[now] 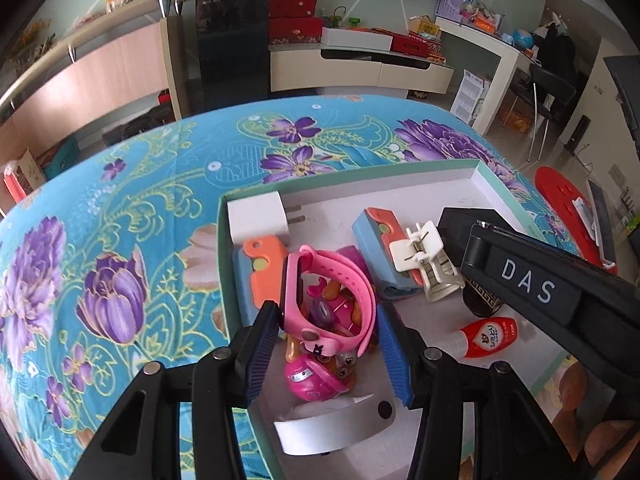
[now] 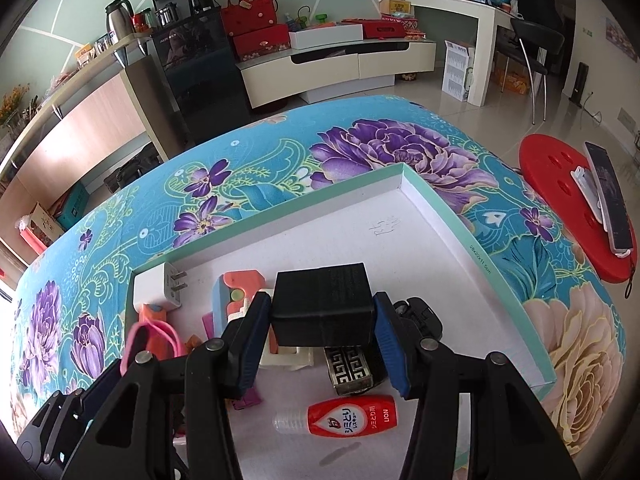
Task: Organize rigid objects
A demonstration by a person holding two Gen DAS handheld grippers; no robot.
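A shallow white box with a mint-green rim [image 1: 400,172] [image 2: 280,216] lies on the floral cloth and holds several small objects. My left gripper [image 1: 326,320] is shut on a pink smartwatch [image 1: 332,292], holding it above a pile of pink toys [image 1: 316,380] in the box's near left part. My right gripper [image 2: 322,316] is shut on a black cube [image 2: 324,304] and holds it over the box's middle, above a patterned black tin [image 2: 350,368]. The cube also shows in the left wrist view [image 1: 460,224].
In the box lie a white charger plug [image 1: 260,216] [image 2: 160,284], blue-orange blocks [image 1: 380,240], a white clip [image 1: 424,256], a red squeeze bottle [image 2: 348,416] [image 1: 488,338] and a white band [image 1: 332,428]. A red stool [image 2: 560,200] stands right of the table.
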